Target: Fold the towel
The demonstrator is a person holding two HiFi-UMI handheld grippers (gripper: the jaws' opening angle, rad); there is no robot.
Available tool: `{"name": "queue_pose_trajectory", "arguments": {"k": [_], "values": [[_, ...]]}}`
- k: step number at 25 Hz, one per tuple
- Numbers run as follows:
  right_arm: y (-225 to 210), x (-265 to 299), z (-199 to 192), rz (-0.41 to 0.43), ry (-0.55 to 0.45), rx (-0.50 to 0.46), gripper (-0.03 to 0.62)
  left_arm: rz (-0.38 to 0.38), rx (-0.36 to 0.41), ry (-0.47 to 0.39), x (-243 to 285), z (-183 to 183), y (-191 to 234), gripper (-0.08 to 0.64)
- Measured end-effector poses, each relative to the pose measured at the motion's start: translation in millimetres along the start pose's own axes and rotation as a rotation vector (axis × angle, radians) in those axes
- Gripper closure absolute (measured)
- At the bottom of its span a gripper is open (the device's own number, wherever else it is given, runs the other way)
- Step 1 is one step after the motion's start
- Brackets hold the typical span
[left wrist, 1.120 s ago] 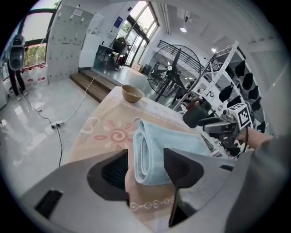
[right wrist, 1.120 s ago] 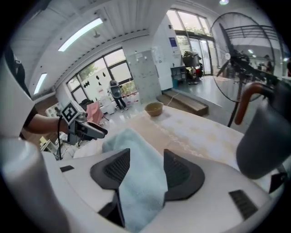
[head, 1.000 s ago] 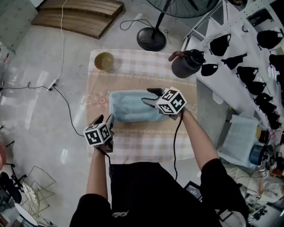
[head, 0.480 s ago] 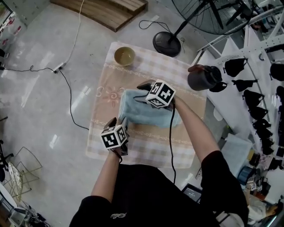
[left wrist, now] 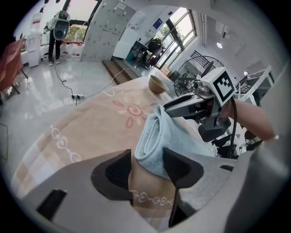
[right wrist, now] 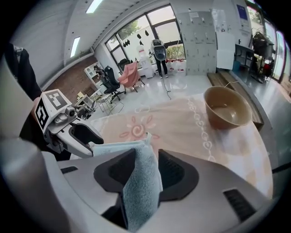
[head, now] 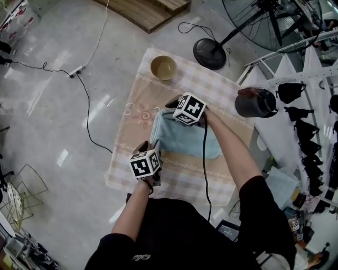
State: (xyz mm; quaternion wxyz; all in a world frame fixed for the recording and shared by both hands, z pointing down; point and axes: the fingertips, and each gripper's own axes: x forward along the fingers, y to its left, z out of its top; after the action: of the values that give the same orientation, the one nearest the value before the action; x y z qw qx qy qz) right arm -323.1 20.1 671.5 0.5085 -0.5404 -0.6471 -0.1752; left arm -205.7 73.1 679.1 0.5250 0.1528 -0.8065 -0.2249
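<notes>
A light blue towel, folded into a thick rectangle, lies on the checked tablecloth. My right gripper is at its far left corner. In the right gripper view its jaws have just been closing, and a fold of the towel stands pinched between the pads. My left gripper is at the near left corner. Its jaws stand open, with the towel's corner between them, against the right pad only.
A tan bowl sits on the cloth's far end. A dark jug stands at the right edge. Beyond the table are a fan base and a wooden pallet; a cable runs on the floor at left, and a white rack stands right.
My right gripper has crossed from the towel's right end to its far left corner and taken a fold between its jaws. My left gripper has come up to the near left corner.
</notes>
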Motion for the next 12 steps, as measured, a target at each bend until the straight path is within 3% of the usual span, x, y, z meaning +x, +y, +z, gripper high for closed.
{"name": "queue_pose_trajectory", "arguments": {"k": [6,12], "values": [[0,15,-1,0.058,0.066,-0.043,0.431,-0.004,-0.044,0.023,7,-4,3,0.331],[-3,28,-5,0.077,0.12,-0.07,0.436,0.012,-0.033,0.032,10,-3,5,0.345]]}}
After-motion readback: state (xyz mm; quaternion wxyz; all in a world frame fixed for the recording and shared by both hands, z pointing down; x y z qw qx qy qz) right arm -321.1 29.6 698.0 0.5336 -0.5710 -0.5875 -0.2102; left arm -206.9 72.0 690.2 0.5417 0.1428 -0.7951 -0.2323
